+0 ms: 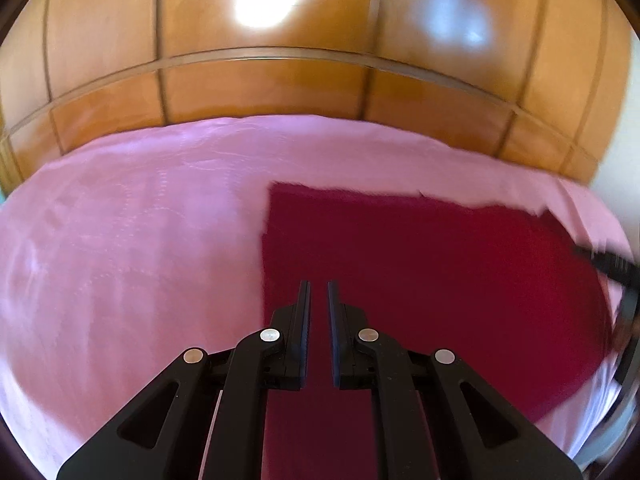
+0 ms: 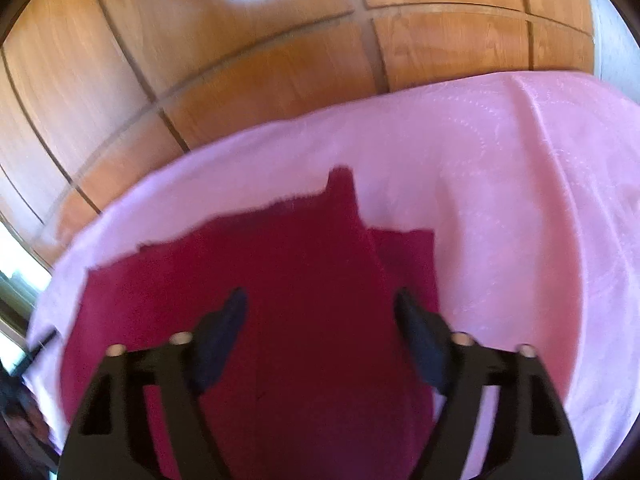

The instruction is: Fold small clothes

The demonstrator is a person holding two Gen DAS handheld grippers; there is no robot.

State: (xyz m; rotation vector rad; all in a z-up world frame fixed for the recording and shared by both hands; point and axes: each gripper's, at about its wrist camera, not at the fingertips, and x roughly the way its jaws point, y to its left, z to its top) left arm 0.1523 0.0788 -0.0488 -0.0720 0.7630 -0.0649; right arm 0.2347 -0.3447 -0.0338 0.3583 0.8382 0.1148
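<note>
A dark red cloth [image 1: 420, 264] lies flat on a pink bedsheet [image 1: 140, 240]. In the left wrist view my left gripper [image 1: 319, 285] hovers over the cloth's left part. Its fingers stand shut to a narrow slit, and I see no fabric pinched between them. A black piece of the right gripper [image 1: 612, 266] shows blurred at the cloth's right edge. In the right wrist view the red cloth [image 2: 304, 272] has a flap folded over with a raised corner at the far side. My right gripper [image 2: 321, 294] is above it, jaws wide apart, with nothing between them.
Glossy wooden wardrobe panels [image 1: 260, 88] rise just behind the bed's far edge and also fill the top of the right wrist view as wooden panels [image 2: 240, 60]. Bare pink sheet [image 2: 520, 200] extends right of the cloth. A bright window strip [image 2: 16, 280] sits at the left.
</note>
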